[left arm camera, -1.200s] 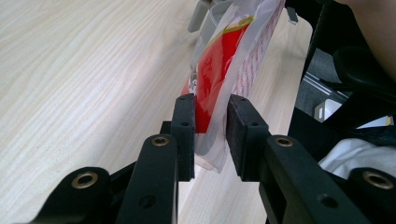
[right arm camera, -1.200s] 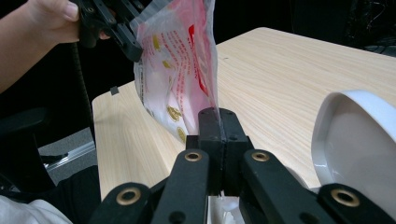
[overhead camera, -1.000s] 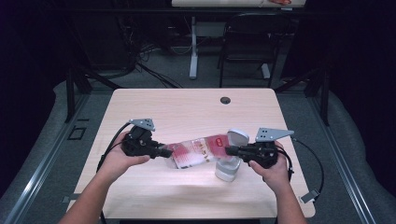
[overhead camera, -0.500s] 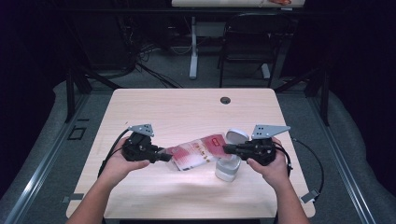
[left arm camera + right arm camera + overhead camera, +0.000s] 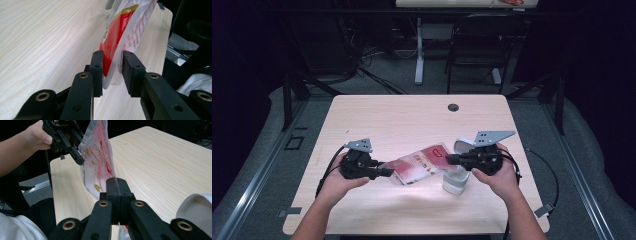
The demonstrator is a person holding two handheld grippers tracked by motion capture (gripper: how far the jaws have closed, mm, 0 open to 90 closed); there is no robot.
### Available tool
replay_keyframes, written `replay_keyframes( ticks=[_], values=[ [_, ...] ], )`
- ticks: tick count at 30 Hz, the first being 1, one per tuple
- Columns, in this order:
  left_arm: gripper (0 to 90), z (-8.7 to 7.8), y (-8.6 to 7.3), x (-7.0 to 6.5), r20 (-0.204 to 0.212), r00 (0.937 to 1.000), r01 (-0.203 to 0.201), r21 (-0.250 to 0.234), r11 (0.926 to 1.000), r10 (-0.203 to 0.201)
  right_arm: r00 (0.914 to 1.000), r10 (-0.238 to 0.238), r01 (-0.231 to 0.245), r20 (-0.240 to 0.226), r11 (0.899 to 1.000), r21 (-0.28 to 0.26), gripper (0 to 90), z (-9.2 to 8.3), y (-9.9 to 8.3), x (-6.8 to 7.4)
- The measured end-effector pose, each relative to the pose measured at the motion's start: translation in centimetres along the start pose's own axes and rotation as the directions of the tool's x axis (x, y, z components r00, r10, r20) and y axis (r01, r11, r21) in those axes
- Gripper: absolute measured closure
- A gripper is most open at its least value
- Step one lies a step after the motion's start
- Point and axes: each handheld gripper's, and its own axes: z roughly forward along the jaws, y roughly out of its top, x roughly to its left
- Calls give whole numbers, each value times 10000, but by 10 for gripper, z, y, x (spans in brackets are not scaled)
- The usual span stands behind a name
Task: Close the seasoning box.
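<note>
- The clear plastic pouch with red and white print (image 5: 418, 167) hangs stretched between my two grippers, above the pale wooden worktop (image 5: 412, 120), just beside the white container.
- In the left gripper view, the left gripper (image 5: 112, 70) has the pouch's lower edge between its jaws, but they stand apart: one pad lies against the film, and a gap shows at the other pad.
- Those jaws have just been opening a little, so I judge the left side is letting go or resetting its hold on that edge.
- Against a second ago, the left hand sits lower and the pouch now slopes down from right to left.
- The right gripper (image 5: 116, 185) has its jaws clamped together on the pouch's other edge, so it alone carries the pouch.
- I judge the pouch is being readied for opening over the white container (image 5: 456, 179), which stands below the right gripper.
- Count: one pouch, one white container, two grippers, one worktop, one dark grommet hole (image 5: 453, 107) at the far edge.
</note>
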Motion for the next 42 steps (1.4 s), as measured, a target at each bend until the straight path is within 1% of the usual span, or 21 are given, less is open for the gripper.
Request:
replay_keyframes(
  ticks=[3,5,8,10,12,13,16,19,20,23,24,25,27,29,32,35,37,42],
  values=[
    [714,1,-4,1,-8,10000,17,-67,10000,-17,10000,-32,31,33,9999,144,900,3,3,2],
    [712,1,-8,2,58,9999,83,-125,9999,-82,9999,-107,106,29,9995,298,900,4,6,3],
    [707,1,-11,3,80,9999,99,-85,9999,-98,9997,-245,244,25,9985,492,900,6,10,6],
    [703,1,-12,3,62,10000,19,22,10000,-19,9995,-300,299,10,9979,579,900,7,12,7],
    [699,1,-14,4,30,10000,42,-75,10000,-42,9993,-369,366,33,9972,655,900,9,14,9],
    [697,1,-15,4,6,10000,78,2,10000,-78,9991,-433,432,-1,9965,716,900,9,15,9],
    [686,2,-18,5,-29,9999,122,-6,9999,-122,9988,-491,489,7,9952,846,900,12,16,11],
    [666,3,-20,6,-223,9996,169,13,9999,-168,9983,-583,579,4,9932,1014,900,15,18,11],
    [663,4,-20,6,-347,9992,190,35,9998,-189,9983,-586,583,-2,9927,1052,900,15,18,11],
    [629,2,-21,7,-379,9990,215,-35,9998,-216,9977,-669,646,130,9889,1335,900,18,19,11],
    [627,2,-22,7,-421,9989,215,-53,9998,-217,9970,-757,722,176,9862,1489,900,19,19,11],
    [627,2,-22,7,-478,9986,223,-82,9997,-226,9970,-763,733,141,9856,1523,900,19,19,11],
    [637,2,-23,8,-497,9985,228,9,9997,-228,9964,-823,782,199,9845,1570,900,21,20,12],
    [646,2,-24,7,-633,9978,190,40,9998,-187,9960,-861,810,251,9838,1600,900,22,22,13],
    [668,2,-24,7,-682,9976,142,90,9999,-136,9955,-916,869,226,9838,1567,900,23,24,14],
    [720,4,-26,8,-758,9970,164,127,9998,-154,9947,-1007,963,202,9830,1566,900,23,27,16],
    [751,7,-27,9,-736,9971,204,247,9995,-185,9942,-1053,1009,198,9822,1585,900,24,29,17],
    [789,14,-30,10,-794,9967,211,492,9986,-171,9939,-1096,1061,137,9818,1576,900,28,30,19]
  ],
)
